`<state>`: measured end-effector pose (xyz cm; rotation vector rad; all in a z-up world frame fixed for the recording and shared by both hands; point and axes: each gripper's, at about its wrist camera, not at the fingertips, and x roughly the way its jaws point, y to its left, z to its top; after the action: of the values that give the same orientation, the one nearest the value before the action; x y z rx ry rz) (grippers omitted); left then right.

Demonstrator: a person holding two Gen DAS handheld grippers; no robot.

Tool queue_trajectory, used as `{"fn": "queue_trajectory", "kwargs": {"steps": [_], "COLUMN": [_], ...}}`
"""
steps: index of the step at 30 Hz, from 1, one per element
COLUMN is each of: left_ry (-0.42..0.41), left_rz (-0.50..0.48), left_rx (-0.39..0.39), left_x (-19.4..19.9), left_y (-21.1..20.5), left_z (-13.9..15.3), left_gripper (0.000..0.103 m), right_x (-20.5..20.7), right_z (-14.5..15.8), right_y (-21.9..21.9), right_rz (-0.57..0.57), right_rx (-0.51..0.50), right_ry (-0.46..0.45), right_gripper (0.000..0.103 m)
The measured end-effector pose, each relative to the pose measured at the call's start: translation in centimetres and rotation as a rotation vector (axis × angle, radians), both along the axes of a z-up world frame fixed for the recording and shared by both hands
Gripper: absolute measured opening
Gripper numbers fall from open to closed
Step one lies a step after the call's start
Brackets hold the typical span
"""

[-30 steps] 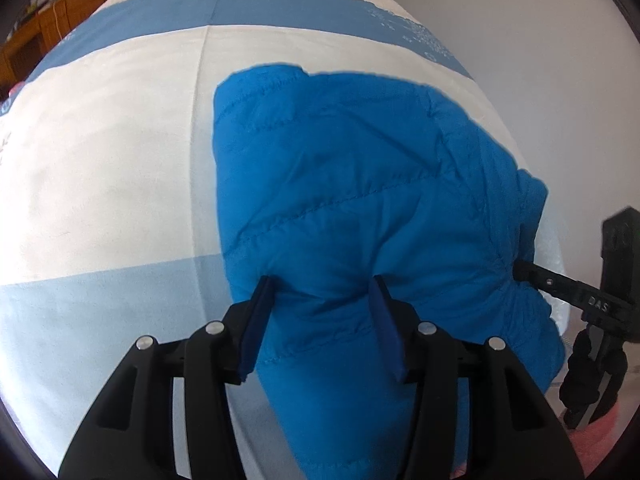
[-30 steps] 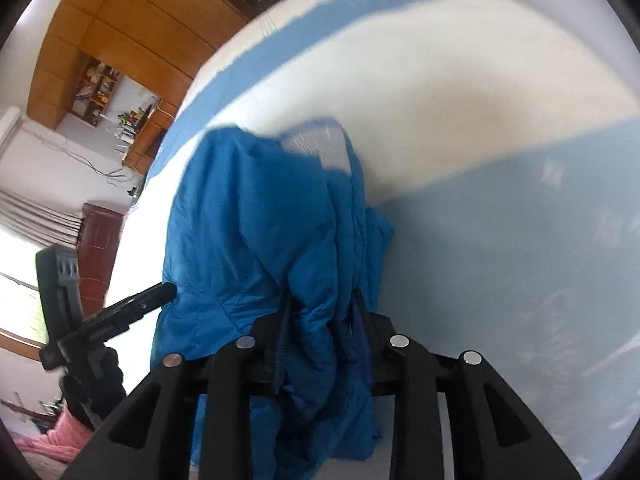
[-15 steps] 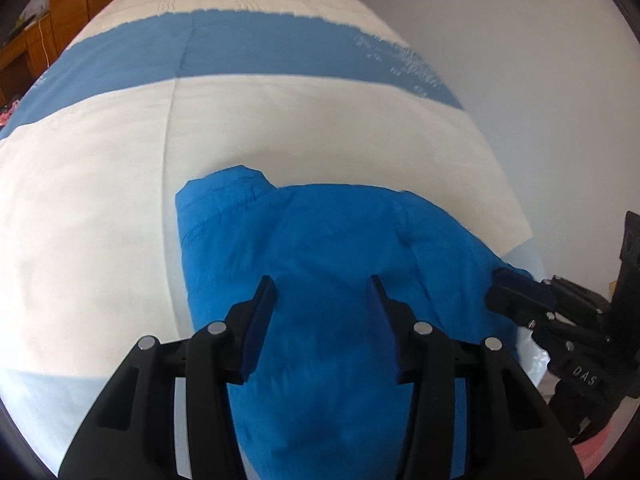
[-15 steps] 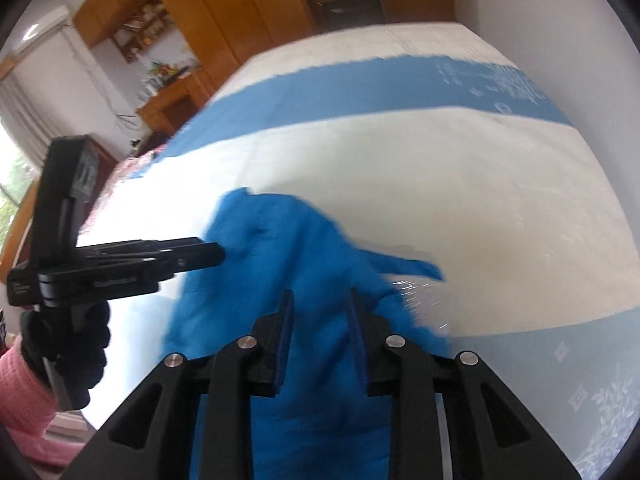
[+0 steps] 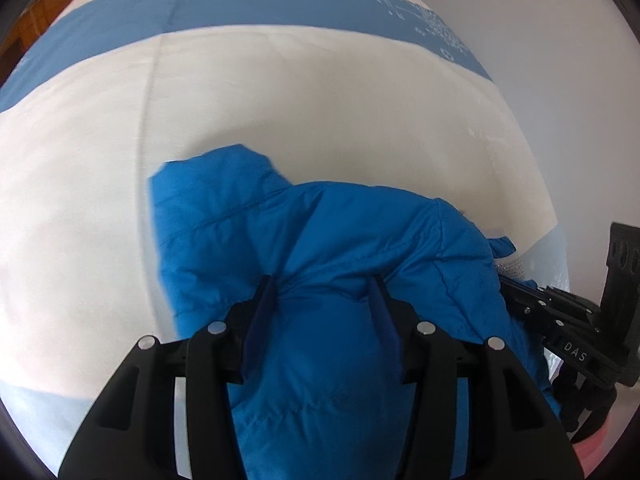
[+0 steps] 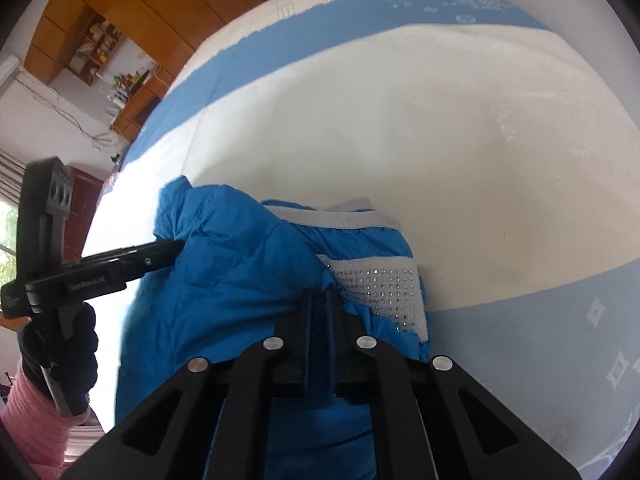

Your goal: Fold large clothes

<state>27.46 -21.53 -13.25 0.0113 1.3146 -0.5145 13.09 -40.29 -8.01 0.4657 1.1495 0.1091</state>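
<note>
Bright blue quilted puffer jacket (image 5: pixel 340 248): smooth synthetic cloth, faint sheen, stitched seams. Grey knit trim panel (image 6: pixel 384 284) studded with glinting rhinestones. White-and-blue striped bedsheet (image 5: pixel 320 92): matt woven cloth. Black two-finger gripper (image 5: pixel 324 292): matt plastic, shiny metal screws. Brown cabinets (image 6: pixel 132 4): glossy wood.

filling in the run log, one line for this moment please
object: blue quilted puffer jacket on striped bedsheet | left gripper: shut on jacket, bulky fold | right gripper: shut on jacket
</note>
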Motion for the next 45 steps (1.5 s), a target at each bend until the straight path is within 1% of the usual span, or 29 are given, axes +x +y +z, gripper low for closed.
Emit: {"fn": "queue_trajectory", "kwargs": {"steps": [1,2,3,4,7,10,12,14,17,19,20,21,24,25,27,28,32,36,39,45], "left_ry": [-0.032,-0.072,-0.106,-0.155,-0.227,-0.237,-0.248,-0.282,-0.299,-0.32,-0.328,-0.323,-0.272,-0.257,-0.238,-0.234,-0.235,-0.243,-0.227,-0.214], "left_rz": [0.007,0.007,0.006,-0.007,-0.044,-0.055,-0.043,-0.037,-0.067,-0.11,-0.133,-0.148,-0.169,-0.177,-0.176,-0.178,-0.19,-0.193,-0.177,-0.164], "left_rx": [0.001,0.002,0.003,-0.013,-0.047,-0.096,-0.127,-0.154,-0.187,-0.17,-0.154,-0.144,-0.139,-0.122,-0.111,-0.102,-0.071,-0.05,-0.061,-0.07], "left_x": [-0.9,-1.7,-2.6,-4.2,-8.2,-12.2,-14.3,-16.1,-17.9,-18.9,-19.4,-19.8,-20.2,-20.3,-20.3,-20.3,-20.5,-21.0,-20.6,-20.3], "left_y": [0.6,1.1,1.4,2.1,3.1,4.5,5.4,6.1,6.8,6.6,6.5,6.6,6.7,6.5,6.5,6.4,6.1,5.9,6.1,6.3], "left_z": [1.0,1.8,2.7,4.0,5.9,6.5,6.7,6.8,6.2,5.7,5.3,4.9,3.6,3.0,1.8,1.3,0.2,-0.6,-0.7,-0.8], "left_gripper": [0.046,0.046,0.046,0.046,0.046,0.046,0.046,0.046,0.045,0.044,0.043,0.043,0.042,0.042,0.044,0.045,0.047,0.048,0.048,0.048], "right_x": [-0.4,-1.3,-2.0,-2.9,-5.8,-8.4,-9.8,-11.2,-13.0,-13.8,-14.3,-14.6,-15.7,-15.9,-16.2,-16.3,-16.7,-16.8,-16.4,-16.2], "right_z": [0.7,2.0,3.0,4.1,6.9,8.3,8.5,8.0,7.0,6.3,5.6,4.9,2.5,1.8,0.4,-0.3,-2.3,-3.2,-2.9,-2.9], "right_y": [0.2,0.6,1.0,1.6,3.8,5.6,6.5,6.9,6.7,6.4,6.2,5.9,5.0,4.9,4.8,4.8,4.7,5.0,5.5,6.1], "right_rz": [-0.005,-0.008,-0.005,0.004,0.05,0.104,0.118,0.099,0.086,0.071,0.06,0.051,0.008,-0.003,-0.022,-0.028,-0.063,-0.062,-0.04,-0.045], "right_rx": [-0.009,-0.028,-0.046,-0.063,-0.082,-0.046,-0.044,-0.07,-0.049,-0.072,-0.086,-0.077,-0.039,-0.029,-0.016,-0.013,0.03,0.037,-0.003,-0.007], "right_ry": [-0.018,-0.054,-0.082,-0.114,-0.198,-0.245,-0.257,-0.243,-0.227,-0.211,-0.189,-0.17,-0.114,-0.101,-0.078,-0.067,-0.044,-0.032,-0.036,-0.041], "right_gripper": [0.007,0.011,0.012,0.012,0.012,0.012,0.012,0.012,0.012,0.012,0.01,0.009,0.004,0.003,0.001,0.0,0.0,0.0,0.0,0.0]}}
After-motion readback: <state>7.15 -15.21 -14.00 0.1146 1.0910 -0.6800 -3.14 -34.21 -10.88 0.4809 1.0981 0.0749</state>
